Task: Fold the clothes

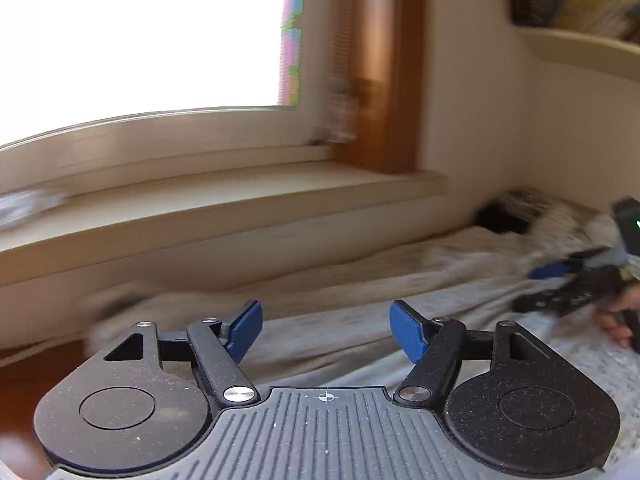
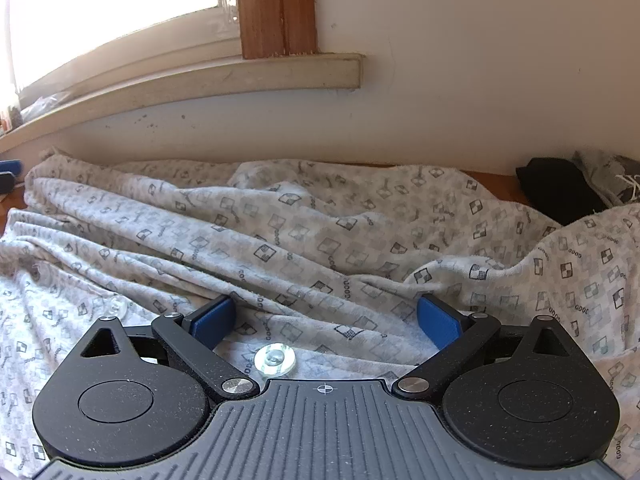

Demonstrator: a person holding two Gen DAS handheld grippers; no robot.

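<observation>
A pale grey garment printed with small checkered squares lies rumpled over the surface below the window. It has clear round buttons. My right gripper stands open low over it; cloth folds lie between the blue pads, which do not press on them. In the blurred left wrist view my left gripper is open with nothing between its pads, hovering above the garment near its left end. The right gripper and the hand holding it show at that view's right edge.
A cream windowsill and wall run along the back, with a wooden window post. A black cloth and another grey patterned piece lie at the far right. Wooden surface shows left of the garment. A shelf hangs at upper right.
</observation>
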